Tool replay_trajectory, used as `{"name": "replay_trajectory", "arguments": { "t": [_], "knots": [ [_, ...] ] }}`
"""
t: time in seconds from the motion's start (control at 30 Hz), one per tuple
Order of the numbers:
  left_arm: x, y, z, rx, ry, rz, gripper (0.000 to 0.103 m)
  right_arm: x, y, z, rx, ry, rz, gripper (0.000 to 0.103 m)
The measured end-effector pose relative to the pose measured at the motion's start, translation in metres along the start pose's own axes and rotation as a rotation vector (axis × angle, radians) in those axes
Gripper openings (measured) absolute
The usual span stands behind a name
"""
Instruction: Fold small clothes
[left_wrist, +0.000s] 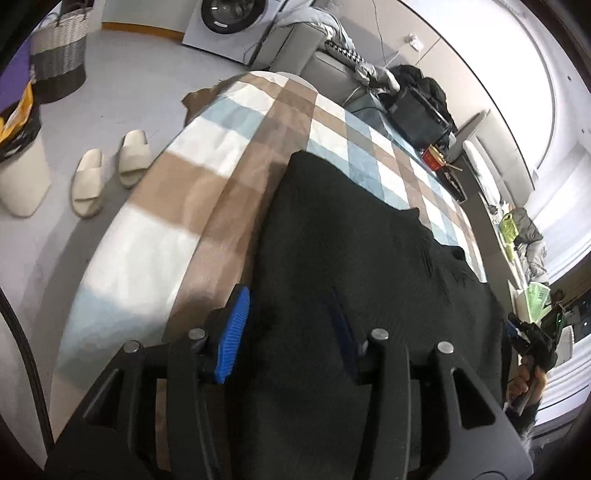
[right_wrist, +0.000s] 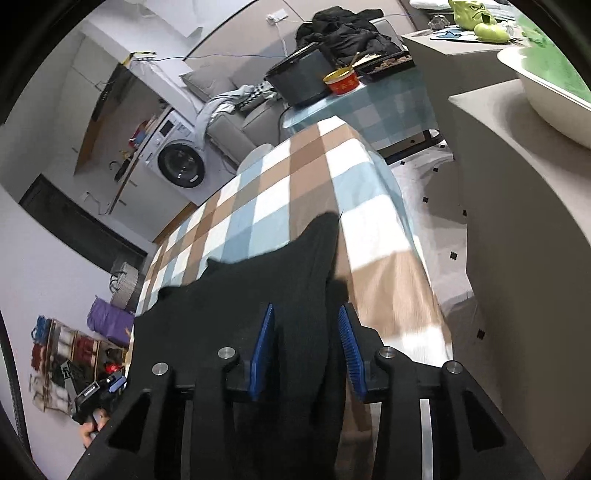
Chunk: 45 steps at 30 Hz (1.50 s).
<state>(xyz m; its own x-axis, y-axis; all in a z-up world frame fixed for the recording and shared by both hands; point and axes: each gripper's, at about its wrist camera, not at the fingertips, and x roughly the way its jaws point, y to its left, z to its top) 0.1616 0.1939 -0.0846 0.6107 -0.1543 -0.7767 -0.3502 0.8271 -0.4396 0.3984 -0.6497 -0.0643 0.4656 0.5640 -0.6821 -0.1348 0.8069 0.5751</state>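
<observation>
black garment (left_wrist: 369, 240) (on checked cloth (left_wrist: 166, 177)), grippers apart

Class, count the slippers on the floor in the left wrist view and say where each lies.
2. One slipper lies nearer the white bin; the other slipper lies beside it, closer to the checked bed. None appear hidden.

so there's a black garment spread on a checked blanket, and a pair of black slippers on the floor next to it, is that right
Not quite: the slippers are cream, not black. The left wrist view shows the pair on the pale floor beside the checked blanket. The rest holds: a black garment lies spread on that blanket.
</observation>
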Motion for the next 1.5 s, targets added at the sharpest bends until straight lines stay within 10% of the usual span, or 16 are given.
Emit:
{"name": "replay_trajectory", "arguments": {
  "t": [0.27,0.9,1.1,1.17,1.5],
  "knots": [
    [0.045,-0.018,0.039,0.023,0.106,0.075,0.041,0.037,0.004,0.022,-0.006,0.064,-0.024,0.037],
    [0.095,-0.039,0.096,0.091,0.073,0.08,0.05,0.049,0.009,0.031,-0.032,0.108,0.005,0.038],
    [0.083,-0.037,0.093,0.103,0.005,0.001,0.005,0.057,0.022,0.03,-0.124,0.114,-0.072,0.026],
    [0.075,-0.039,0.09,0.12,-0.027,-0.001,0.004,0.057,0.029,0.028,-0.178,0.084,-0.126,0.008],
    [0.048,-0.046,0.114,0.08,-0.156,-0.042,0.003,0.024,0.061,0.048,-0.245,-0.124,-0.101,0.005]
  ]
}}
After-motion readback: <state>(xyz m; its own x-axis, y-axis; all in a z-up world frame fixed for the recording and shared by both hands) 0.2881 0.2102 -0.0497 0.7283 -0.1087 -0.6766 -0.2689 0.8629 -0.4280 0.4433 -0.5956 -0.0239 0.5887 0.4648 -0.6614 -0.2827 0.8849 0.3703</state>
